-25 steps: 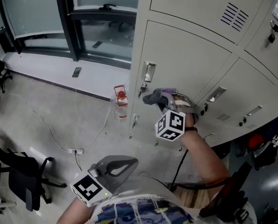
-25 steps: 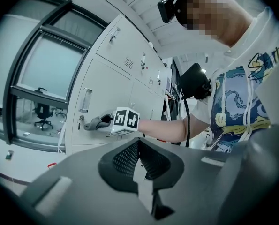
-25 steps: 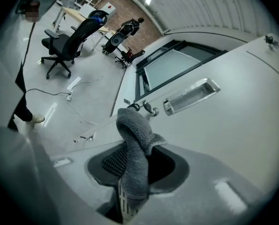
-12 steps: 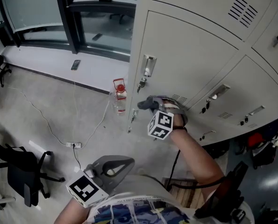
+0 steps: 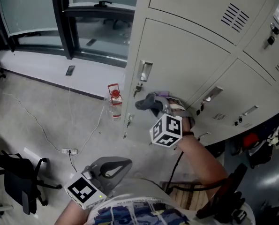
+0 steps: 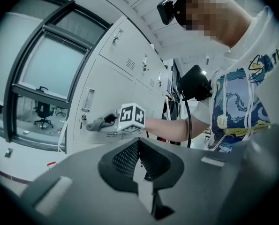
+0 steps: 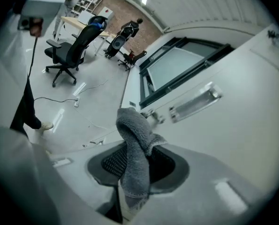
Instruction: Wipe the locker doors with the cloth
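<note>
Held the grey cloth [image 7: 134,139] pinched in the right tool [image 5: 162,108], jaws clenched on its lower folds with a bunched loop standing free above them. Placed that loop at the locker door [image 5: 186,64], just below the handle [image 5: 145,71] and beside the lock [image 5: 138,88]; could not confirm actual contact with the panel. Carried the left tool [image 6: 140,170] low by the body, well apart from the lockers, jaws together on nothing. Appeared to be mid-wipe on this one door, with the neighbouring doors yet to be reached. Judged the cloth light, soft and limp, apt to fold over instead of pressing flat; best gripped deep on a gathered fold, with enough left loose to spread against the metal and ride over the handle and lock without snagging.
</note>
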`<state>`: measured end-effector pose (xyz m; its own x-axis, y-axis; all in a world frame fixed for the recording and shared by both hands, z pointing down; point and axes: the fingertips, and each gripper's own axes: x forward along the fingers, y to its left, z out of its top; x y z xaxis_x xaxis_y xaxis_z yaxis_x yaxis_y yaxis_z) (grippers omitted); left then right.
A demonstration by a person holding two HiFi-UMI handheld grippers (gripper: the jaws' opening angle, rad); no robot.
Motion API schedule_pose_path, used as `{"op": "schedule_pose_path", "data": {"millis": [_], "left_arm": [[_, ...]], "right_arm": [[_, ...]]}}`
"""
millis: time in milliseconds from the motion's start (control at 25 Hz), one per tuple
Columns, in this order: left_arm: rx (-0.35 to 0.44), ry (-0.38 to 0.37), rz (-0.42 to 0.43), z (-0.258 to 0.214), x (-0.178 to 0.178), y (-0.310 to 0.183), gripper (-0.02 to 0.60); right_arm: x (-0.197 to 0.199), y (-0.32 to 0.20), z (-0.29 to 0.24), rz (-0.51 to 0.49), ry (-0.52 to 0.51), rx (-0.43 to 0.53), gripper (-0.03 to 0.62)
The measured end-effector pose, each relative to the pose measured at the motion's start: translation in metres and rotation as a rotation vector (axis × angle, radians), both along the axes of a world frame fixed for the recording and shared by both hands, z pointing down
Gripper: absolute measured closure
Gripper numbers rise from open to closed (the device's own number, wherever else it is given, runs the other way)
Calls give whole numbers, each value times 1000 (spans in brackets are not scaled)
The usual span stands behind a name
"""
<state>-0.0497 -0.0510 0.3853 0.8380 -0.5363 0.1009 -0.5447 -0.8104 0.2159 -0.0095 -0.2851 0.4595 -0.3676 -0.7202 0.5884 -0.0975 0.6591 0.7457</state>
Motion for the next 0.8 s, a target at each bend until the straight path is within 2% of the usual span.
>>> {"op": "schedule_pose_path", "data": {"millis": [240, 400, 560, 800], "left_arm": [[30, 15, 36, -5, 1, 2, 580], [37, 13, 43, -8, -2, 6, 580], [25, 24, 41, -8, -7, 10, 580], [20, 25, 23, -8, -13, 11, 580]], "right_arm": [[-14, 6, -169, -28, -135, 317, 479], [-16, -9, -240, -3, -172, 455, 479], [-22, -24, -270, 24, -186, 510, 479], [-31, -35, -239, 8, -149, 494, 479]]}}
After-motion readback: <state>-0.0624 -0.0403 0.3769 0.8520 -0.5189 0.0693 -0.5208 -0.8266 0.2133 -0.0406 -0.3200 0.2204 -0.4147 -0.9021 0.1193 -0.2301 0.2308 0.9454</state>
